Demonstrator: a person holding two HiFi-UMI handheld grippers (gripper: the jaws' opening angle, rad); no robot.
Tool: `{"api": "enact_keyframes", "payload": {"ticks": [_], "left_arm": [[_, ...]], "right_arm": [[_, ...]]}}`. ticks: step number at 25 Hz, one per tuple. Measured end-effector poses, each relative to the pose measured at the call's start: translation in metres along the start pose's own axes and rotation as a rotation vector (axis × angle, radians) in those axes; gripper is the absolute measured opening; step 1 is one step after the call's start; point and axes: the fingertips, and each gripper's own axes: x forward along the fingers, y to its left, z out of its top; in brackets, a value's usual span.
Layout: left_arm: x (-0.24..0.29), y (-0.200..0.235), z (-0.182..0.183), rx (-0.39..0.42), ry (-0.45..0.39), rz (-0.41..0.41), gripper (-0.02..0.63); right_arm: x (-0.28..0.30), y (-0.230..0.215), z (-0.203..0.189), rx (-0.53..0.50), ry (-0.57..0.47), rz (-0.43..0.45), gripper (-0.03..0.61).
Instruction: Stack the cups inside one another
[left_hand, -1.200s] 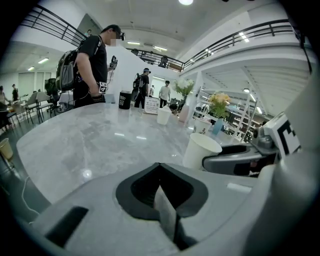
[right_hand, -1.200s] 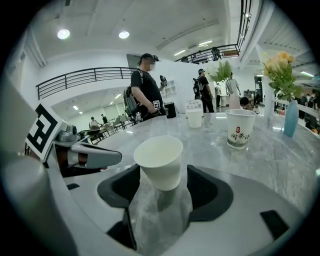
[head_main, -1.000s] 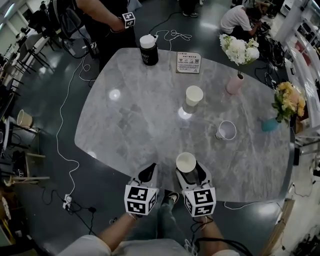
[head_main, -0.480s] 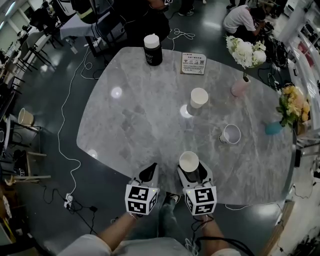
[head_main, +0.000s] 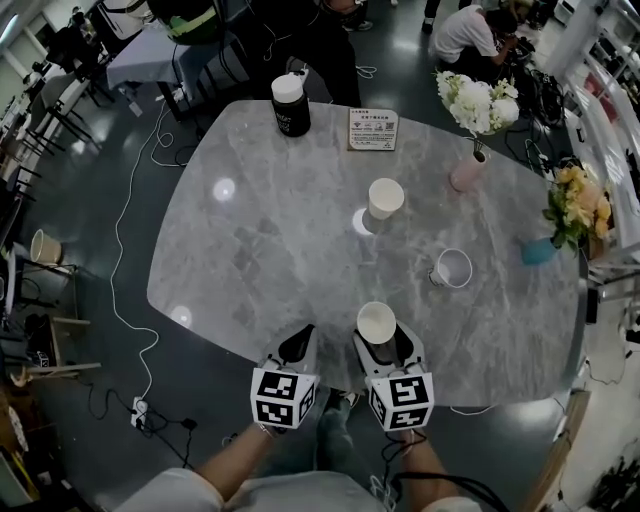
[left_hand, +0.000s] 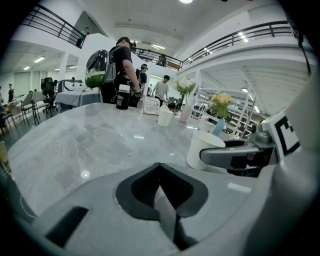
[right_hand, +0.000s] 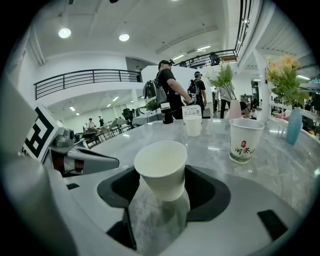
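Three white paper cups are in view. My right gripper (head_main: 381, 346) is shut on one cup (head_main: 376, 322), which stands upright between the jaws over the near edge of the grey marble table (head_main: 270, 240); the same cup (right_hand: 162, 169) fills the right gripper view. A second cup (head_main: 385, 198) stands mid-table. A third, printed cup (head_main: 452, 267) stands to the right, and the printed cup (right_hand: 245, 140) also shows in the right gripper view. My left gripper (head_main: 298, 344) is beside the right one, shut with nothing in it.
A black bottle with a white lid (head_main: 290, 102) and a sign card (head_main: 373, 128) stand at the far edge. A pink vase of white flowers (head_main: 467, 170) and a teal vase of yellow flowers (head_main: 540, 250) stand at the right. People are beyond the table, and cables lie on the floor.
The head view has shifted a little and the people behind the table have moved. Both grippers keep the same pose, the right one still holding its cup.
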Motion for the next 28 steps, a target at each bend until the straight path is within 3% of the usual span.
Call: {"api": "enact_keyframes", "payload": {"ticks": [28], "left_arm": [[0.022,-0.049,0.062,0.053,-0.058,-0.128,-0.003]], "right_arm": [[-0.041,-0.054,0.058,0.028,-0.088,-0.151,0.255]]}}
